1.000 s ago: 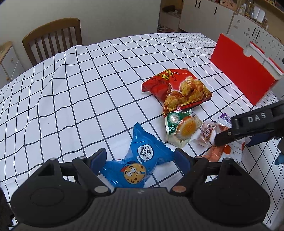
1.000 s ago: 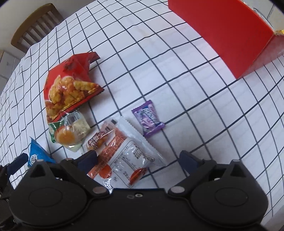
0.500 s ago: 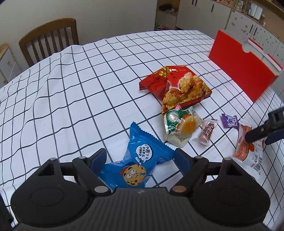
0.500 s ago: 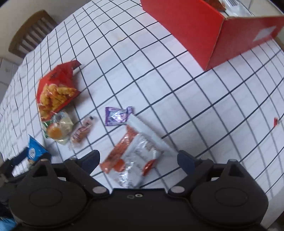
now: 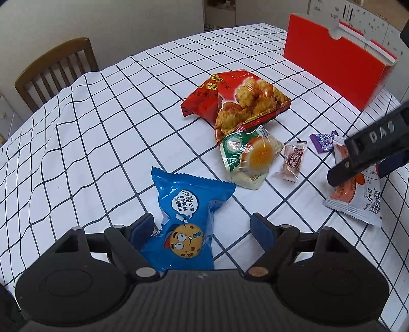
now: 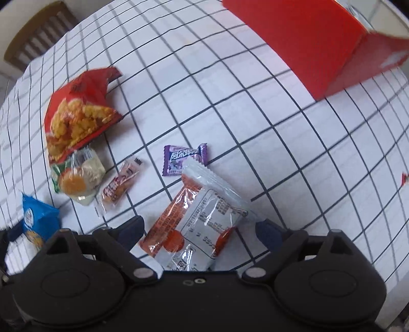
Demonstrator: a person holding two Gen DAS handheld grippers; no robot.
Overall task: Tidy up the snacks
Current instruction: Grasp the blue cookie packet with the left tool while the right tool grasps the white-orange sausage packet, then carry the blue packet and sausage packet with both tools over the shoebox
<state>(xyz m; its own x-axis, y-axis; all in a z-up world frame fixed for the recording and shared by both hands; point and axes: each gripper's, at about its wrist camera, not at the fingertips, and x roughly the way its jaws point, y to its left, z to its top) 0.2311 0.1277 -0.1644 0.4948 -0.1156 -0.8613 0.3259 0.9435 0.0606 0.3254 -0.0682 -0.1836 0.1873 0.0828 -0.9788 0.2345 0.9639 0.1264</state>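
On the checked tablecloth (image 5: 107,132) before you: your left gripper (image 5: 202,227), fingers spread, straddles the blue cookie packet (image 5: 186,219); your right gripper (image 6: 202,227), likewise released, straddles the white-and-orange sachet (image 6: 202,217). Between them lie a green cake packet (image 5: 248,158), pink candy (image 5: 292,161) and purple candy (image 6: 182,158). Farther: red cracker bag (image 5: 237,102). Far right: red box (image 5: 334,63).

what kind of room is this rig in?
Most likely a home kitchen or dining area: a table under a grid-check cloth, a wooden dining chair pushed up to it, and white cabinets behind the red box.
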